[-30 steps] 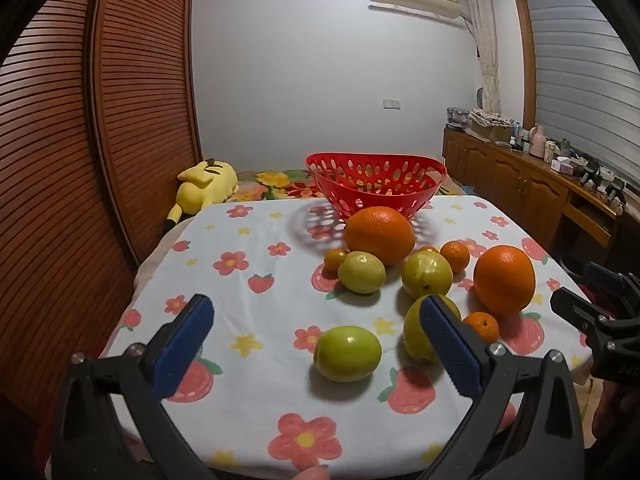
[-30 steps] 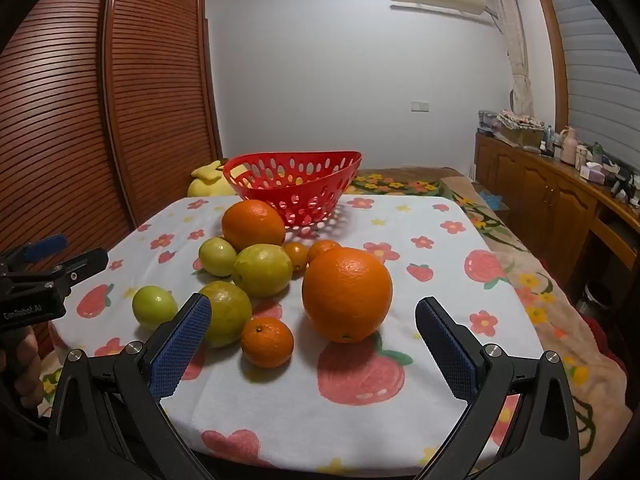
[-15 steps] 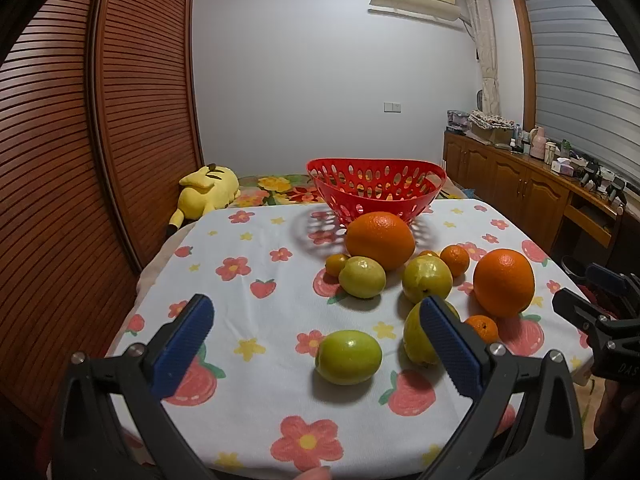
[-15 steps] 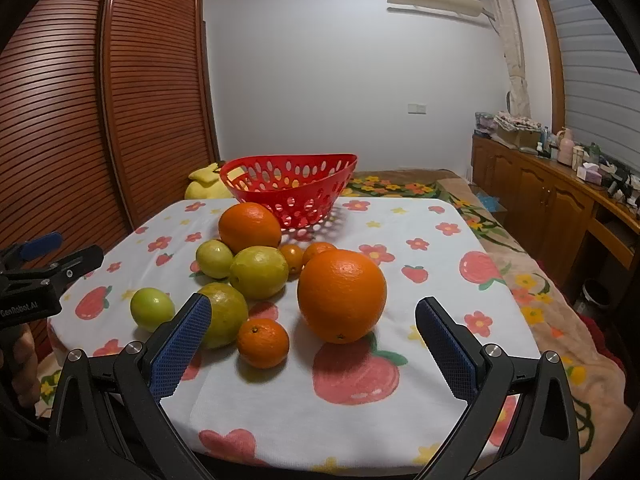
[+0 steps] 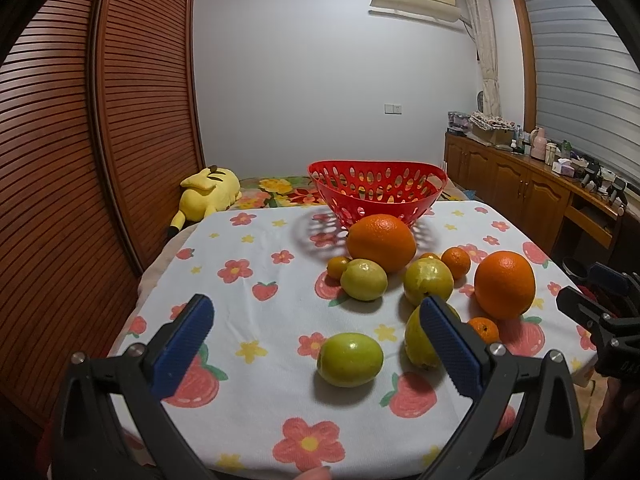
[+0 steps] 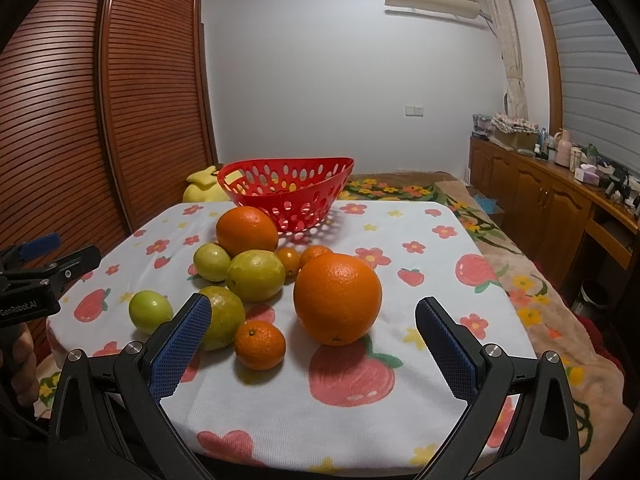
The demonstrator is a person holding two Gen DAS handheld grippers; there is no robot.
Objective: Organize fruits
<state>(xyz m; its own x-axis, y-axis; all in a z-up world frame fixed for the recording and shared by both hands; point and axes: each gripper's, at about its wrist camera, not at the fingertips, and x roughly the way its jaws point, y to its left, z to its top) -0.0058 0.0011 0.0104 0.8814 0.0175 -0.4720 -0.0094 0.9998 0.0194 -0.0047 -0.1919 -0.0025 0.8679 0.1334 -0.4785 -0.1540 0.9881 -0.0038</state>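
An empty red basket (image 5: 376, 194) (image 6: 286, 190) stands at the far side of the table. In front of it lies a cluster of fruit: two big oranges (image 5: 381, 242) (image 6: 337, 298), several yellow-green lemons, small tangerines (image 6: 260, 345). A green lemon (image 5: 350, 359) lies nearest my left gripper (image 5: 316, 340), which is open and empty above the table's near edge. My right gripper (image 6: 312, 338) is open and empty, the big orange and a tangerine just ahead between its fingers.
The table carries a white cloth with flowers and strawberries (image 5: 256, 280). A yellow plush toy (image 5: 208, 192) lies behind the table on the left. Wooden louvred doors stand on the left, a wooden sideboard (image 5: 532, 192) on the right.
Both grippers have drifted slightly; the fruit and basket have not moved. Both stay open.
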